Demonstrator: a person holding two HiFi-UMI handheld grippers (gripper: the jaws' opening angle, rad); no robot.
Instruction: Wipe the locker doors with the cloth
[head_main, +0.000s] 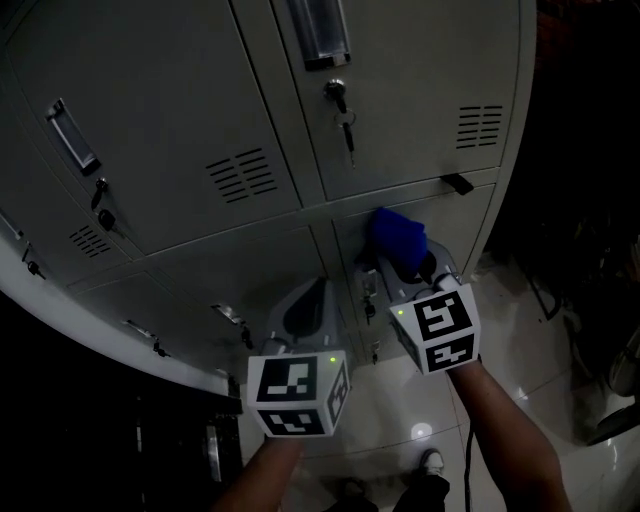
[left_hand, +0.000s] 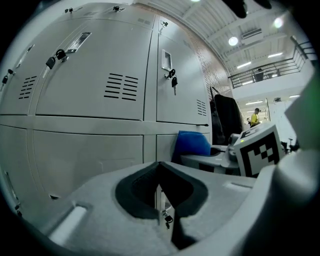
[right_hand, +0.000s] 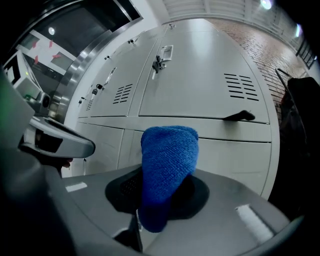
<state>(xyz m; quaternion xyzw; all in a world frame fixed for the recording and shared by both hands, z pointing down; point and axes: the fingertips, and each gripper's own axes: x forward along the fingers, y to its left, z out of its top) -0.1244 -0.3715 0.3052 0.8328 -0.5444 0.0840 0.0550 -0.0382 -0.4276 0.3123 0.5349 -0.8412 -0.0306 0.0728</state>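
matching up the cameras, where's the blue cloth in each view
Head view: cloth right of centre.
Left gripper view: cloth right of centre, mid-height.
Right gripper view: cloth centre, low, between the jaws.
Shared landmark: keys hanging on the upper door.

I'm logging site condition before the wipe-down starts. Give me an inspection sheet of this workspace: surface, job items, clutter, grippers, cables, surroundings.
Surface: grey locker doors, all shut, with vents and handles; keys hang in several locks.
Job's things: blue cloth, bunched, just in front of a lower door; whether it touches the door cannot be told.
Clutter: nothing seen.
Grippers: right gripper shut on the cloth; left gripper shut, holding nothing.
Cables: thin dark cord beside the right forearm.
Surroundings: glossy tiled floor; black chair beside the lockers.
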